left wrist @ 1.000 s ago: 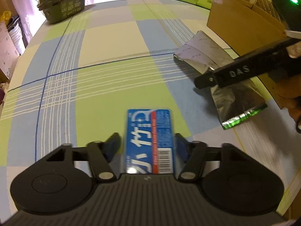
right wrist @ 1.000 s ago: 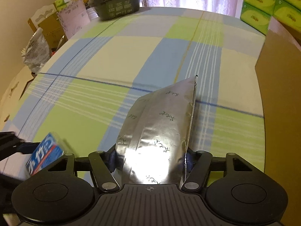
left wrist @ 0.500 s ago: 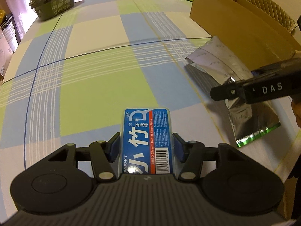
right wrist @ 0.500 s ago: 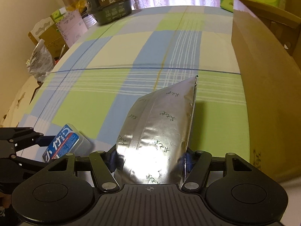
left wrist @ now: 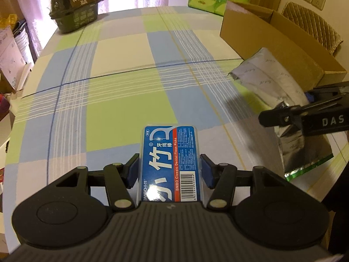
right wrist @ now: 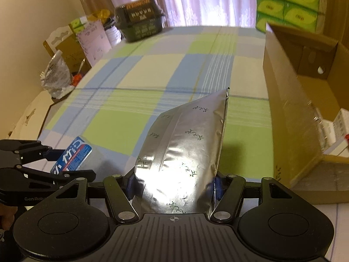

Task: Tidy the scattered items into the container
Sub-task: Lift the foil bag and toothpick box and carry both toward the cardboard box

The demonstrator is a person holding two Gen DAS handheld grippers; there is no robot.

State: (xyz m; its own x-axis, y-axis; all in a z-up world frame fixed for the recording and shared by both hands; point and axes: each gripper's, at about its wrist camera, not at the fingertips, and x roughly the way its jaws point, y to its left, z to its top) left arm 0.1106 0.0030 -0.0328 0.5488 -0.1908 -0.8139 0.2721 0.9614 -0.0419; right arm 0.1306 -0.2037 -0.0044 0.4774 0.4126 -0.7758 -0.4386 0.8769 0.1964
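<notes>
The left gripper (left wrist: 170, 171) is clamped on a blue floss-pick box (left wrist: 171, 161) at lower centre, labelled "BMBO Classic Dental Floss Picks". The right gripper (right wrist: 174, 184) pinches a silver foil pouch (right wrist: 185, 152) at lower centre; its arm reads "DAS" in the left view. Both hang above the checked tablecloth (left wrist: 122, 69). The open cardboard box (right wrist: 290, 100) stands at right, green tissue packs (right wrist: 288, 2) and curtains behind it.

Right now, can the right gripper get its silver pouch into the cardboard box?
Probably yes. The right gripper holds the silver pouch beside the open cardboard box; only the box's near wall stands between, so it must lift over.
</notes>
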